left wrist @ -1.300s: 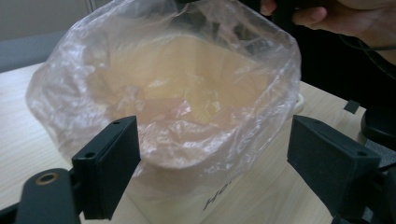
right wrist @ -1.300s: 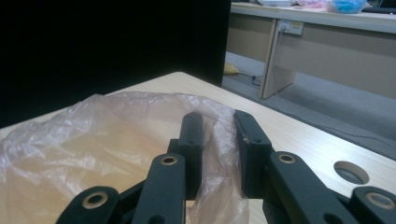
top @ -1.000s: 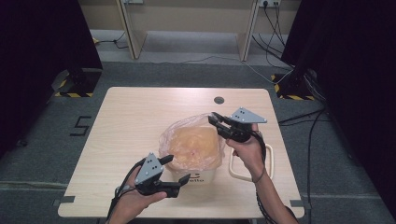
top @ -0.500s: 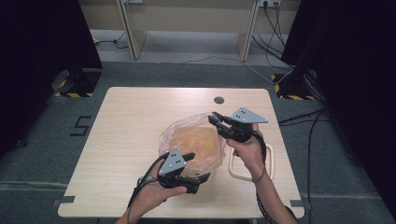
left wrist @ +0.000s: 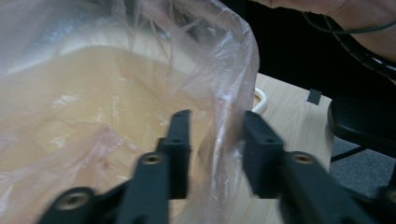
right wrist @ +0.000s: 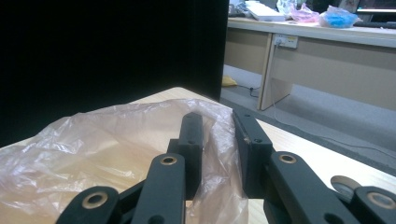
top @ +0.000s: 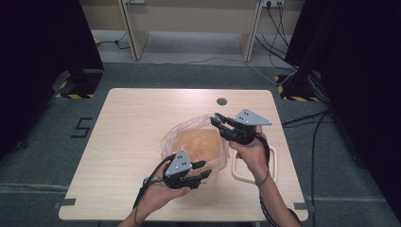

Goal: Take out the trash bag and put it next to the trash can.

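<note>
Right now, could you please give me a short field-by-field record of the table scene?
surface: light wooden table
main item: clear crumpled plastic bag over a pale tub
left gripper: jaws have just been closing, bag's near edge between them
right gripper: shut on bag's far edge
beside bag: cream handle loop
</note>
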{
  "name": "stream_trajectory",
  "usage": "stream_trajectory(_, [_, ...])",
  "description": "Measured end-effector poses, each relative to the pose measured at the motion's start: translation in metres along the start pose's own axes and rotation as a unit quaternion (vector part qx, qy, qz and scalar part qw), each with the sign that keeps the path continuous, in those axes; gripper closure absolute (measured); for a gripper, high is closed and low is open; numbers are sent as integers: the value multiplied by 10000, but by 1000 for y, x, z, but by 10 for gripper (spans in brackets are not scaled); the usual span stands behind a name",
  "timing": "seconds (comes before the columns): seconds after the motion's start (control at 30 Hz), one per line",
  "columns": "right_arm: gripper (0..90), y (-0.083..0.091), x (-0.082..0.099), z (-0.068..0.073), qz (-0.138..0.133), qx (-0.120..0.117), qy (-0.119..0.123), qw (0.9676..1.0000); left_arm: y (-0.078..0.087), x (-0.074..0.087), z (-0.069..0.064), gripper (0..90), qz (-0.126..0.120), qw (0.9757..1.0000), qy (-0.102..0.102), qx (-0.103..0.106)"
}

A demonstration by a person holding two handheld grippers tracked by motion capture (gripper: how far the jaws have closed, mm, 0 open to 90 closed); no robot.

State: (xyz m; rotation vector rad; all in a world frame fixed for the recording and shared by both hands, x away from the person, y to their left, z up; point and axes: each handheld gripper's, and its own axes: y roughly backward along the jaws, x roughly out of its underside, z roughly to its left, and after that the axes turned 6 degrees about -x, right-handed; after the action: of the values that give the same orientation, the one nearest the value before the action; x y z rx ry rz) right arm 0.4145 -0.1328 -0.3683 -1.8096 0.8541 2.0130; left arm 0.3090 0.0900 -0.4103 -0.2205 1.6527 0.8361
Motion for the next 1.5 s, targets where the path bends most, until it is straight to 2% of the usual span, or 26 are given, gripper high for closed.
stream_trajectory(0.03, [745, 1, 1, -1, 6, 5, -41, 10000, 3, -1, 1, 773, -143, 9999, 41, 55])
stream_trajectory(0.07, [745, 1, 1, -1, 6, 5, -41, 10000, 3, -1, 1, 807, -143, 9999, 41, 55])
stream_trajectory(0.1, [736, 1, 1, -2, -4, 21, -55, 10000, 7, -5, 1, 821, -197, 9998, -42, -32])
stream_trajectory(0.13, [736, 1, 1, -2, -4, 21, -55, 10000, 7, -5, 1, 828, -197, 9998, -42, -32])
stream_trajectory(0.17, [732, 3, 1, -1, -26, 49, -31, 10000, 11, -8, 2, 833, -295, 9995, 60, 28])
stream_trajectory(0.27, [721, 6, -2, -1, -51, 83, 8, 10000, 17, -12, 3, 849, -351, 9994, 37, -2])
stream_trajectory(0.33, [701, 7, -2, -2, -61, 74, -7, 10000, 23, -17, 5, 847, -379, 9992, 2, 155])
stream_trajectory(0.53, [643, 10, -1, -2, -82, 102, -55, 9999, 31, -21, 10, 848, -438, 9989, -8, 184])
stream_trajectory(0.63, [544, 10, -3, -2, 32, 27, -144, 9999, 34, -22, 13, 846, -494, 9986, -73, 176])
stream_trajectory(0.7, [488, 12, -5, -1, -17, -3, -213, 9998, 37, -23, 17, 842, -552, 9983, -27, 176])
stream_trajectory(0.8, [383, 17, -11, -1, -2, -215, -361, 9991, 40, -23, 21, 838, -575, 9982, 55, 150])
stream_trajectory(0.9, [346, 24, -15, 1, 131, -374, -399, 9984, 39, -21, 23, 837, -563, 9983, 85, 132])
stream_trajectory(0.93, [346, 24, -15, 1, 131, -374, -399, 9984, 39, -21, 23, 836, -563, 9983, 85, 132])
stream_trajectory(0.97, [334, 27, -17, 2, 128, -524, -427, 9976, 38, -21, 23, 836, -559, 9983, 71, 130])
stream_trajectory(1.03, [333, 29, -18, 2, 90, -561, -459, 9973, 38, -21, 23, 835, -563, 9983, 71, 131])
stream_trajectory(1.13, [329, 34, -20, 0, 15, -470, -549, 9974, 40, -22, 22, 833, -597, 9981, 66, 106])
stream_trajectory(1.33, [328, 43, -15, -7, 154, -104, -580, 9981, 51, -25, 30, 829, -715, 9974, 95, -7])
stream_trajectory(1.5, [324, 46, -7, -8, 268, -48, -591, 9979, 53, -23, 32, 826, -716, 9973, 140, -22])
